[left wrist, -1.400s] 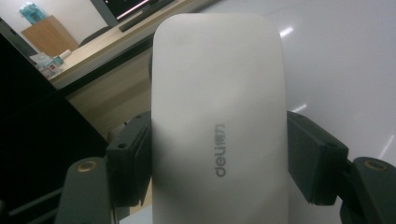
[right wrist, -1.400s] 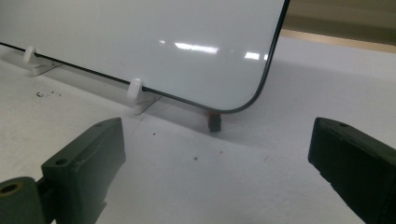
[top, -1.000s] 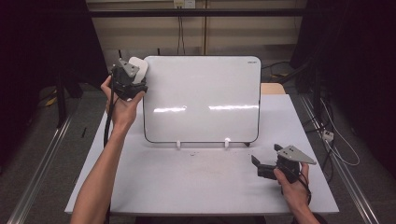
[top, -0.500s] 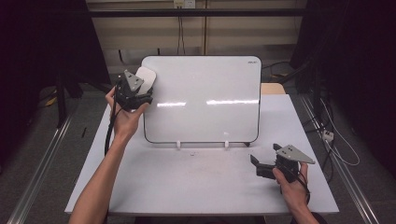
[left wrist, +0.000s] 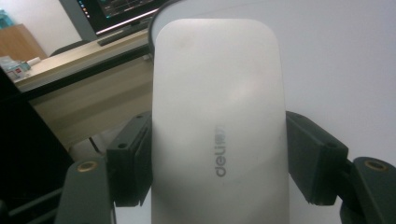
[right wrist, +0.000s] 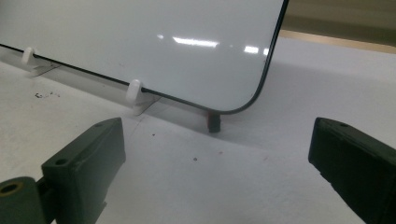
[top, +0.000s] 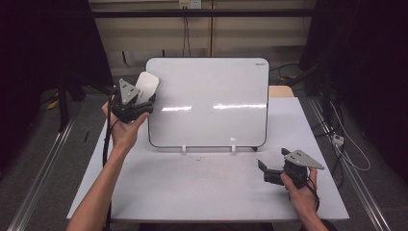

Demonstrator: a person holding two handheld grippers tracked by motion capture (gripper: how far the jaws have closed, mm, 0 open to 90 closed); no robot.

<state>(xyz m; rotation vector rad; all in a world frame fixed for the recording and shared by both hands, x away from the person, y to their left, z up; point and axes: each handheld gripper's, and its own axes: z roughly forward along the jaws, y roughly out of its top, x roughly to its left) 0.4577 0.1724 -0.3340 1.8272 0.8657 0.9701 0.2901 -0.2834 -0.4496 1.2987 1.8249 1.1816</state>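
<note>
Left hand-held gripper (top: 136, 102) pinching eraser (top: 146, 86) by its long sides, long axis pointing away, just at whiteboard's (top: 211, 101) upper left edge; right hand-held gripper (top: 269, 169) spread, empty, low on counter (top: 192, 187).

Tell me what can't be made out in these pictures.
- Eraser, left gripper view: underside faces away; bottom end cut off by the frame.
- Whiteboard, high view: corner logo too small to read.
- Small dark post, right gripper view: top hidden behind the whiteboard.
</note>
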